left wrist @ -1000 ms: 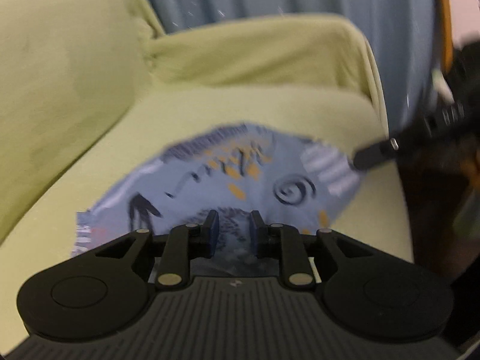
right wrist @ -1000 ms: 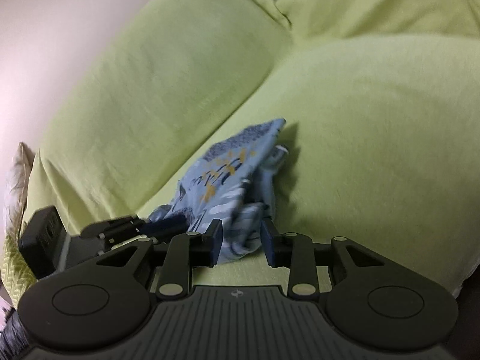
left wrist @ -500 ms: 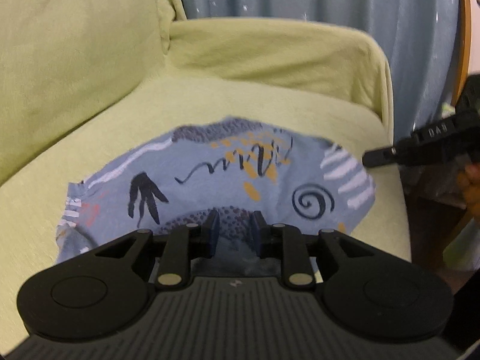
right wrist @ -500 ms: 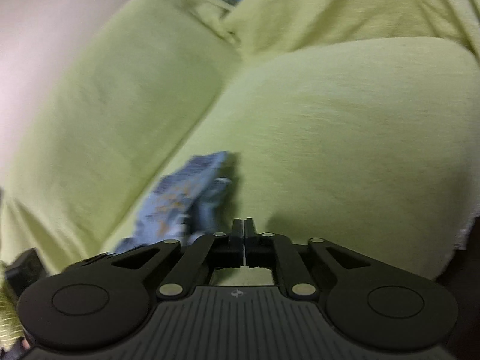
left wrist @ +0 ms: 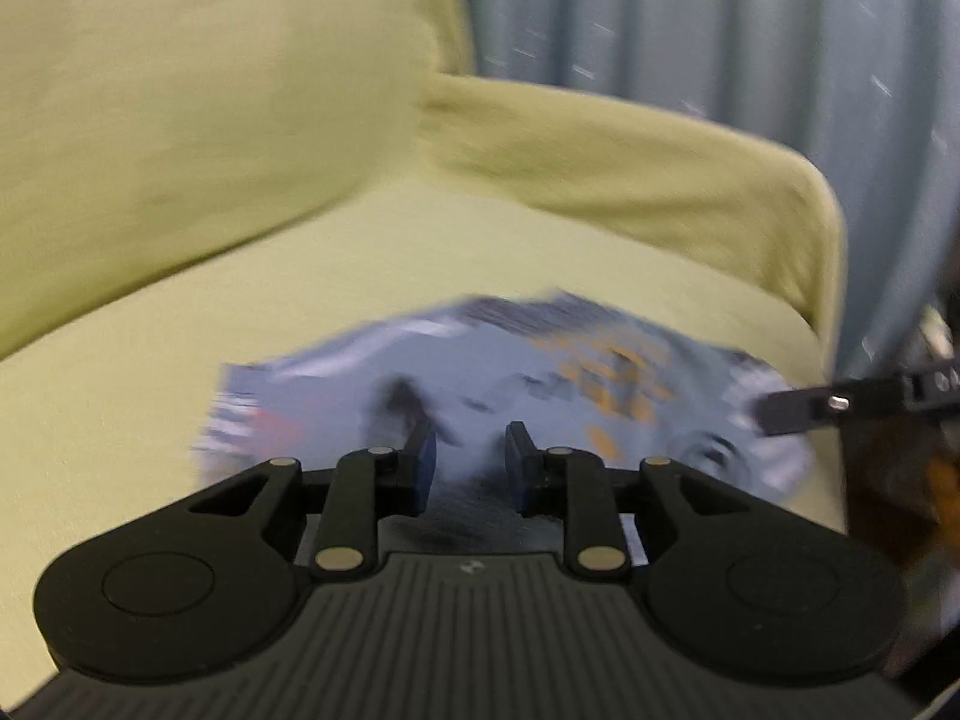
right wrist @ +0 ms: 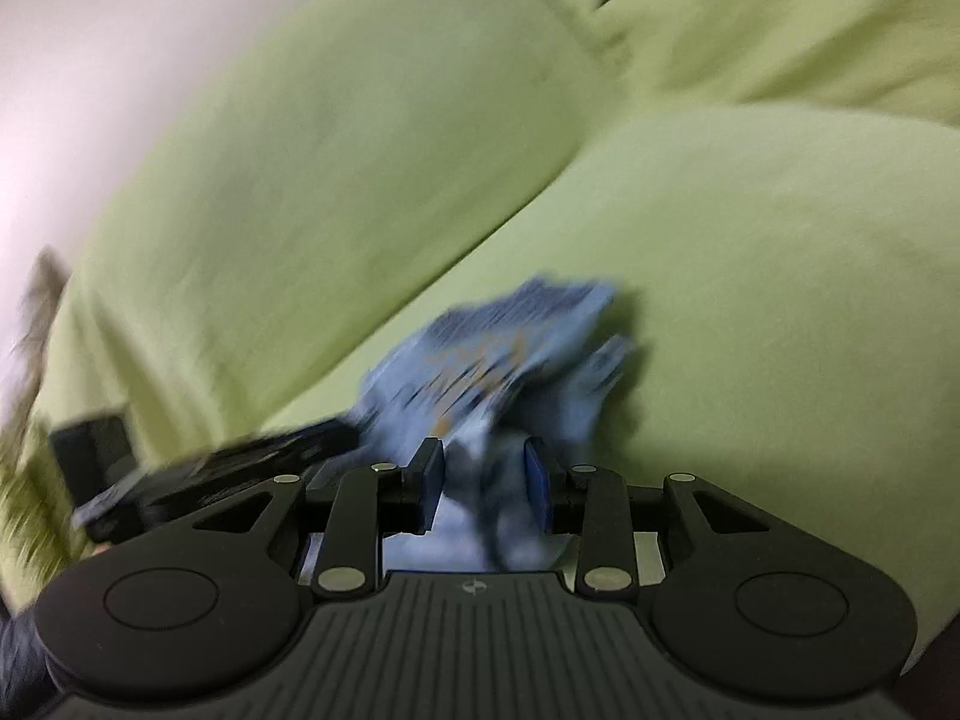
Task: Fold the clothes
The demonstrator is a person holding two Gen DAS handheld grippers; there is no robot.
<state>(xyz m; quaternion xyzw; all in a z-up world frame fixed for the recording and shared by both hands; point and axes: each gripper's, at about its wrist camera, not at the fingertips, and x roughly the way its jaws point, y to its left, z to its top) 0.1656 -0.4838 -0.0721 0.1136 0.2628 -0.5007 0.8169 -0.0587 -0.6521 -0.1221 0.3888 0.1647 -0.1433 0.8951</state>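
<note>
Both tongs, left (left wrist: 470,461) and right (right wrist: 483,483), stand parted around the blue patterned cloth (left wrist: 510,372) lying on the green sofa (left wrist: 420,252); neither grips, so closing on bunched layers could skew the fold.

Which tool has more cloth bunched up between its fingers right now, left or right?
The right tool: a raised fold of the blue patterned garment stands between its open fingers. The left tool is also open, with the garment lying flatter under it.
</note>
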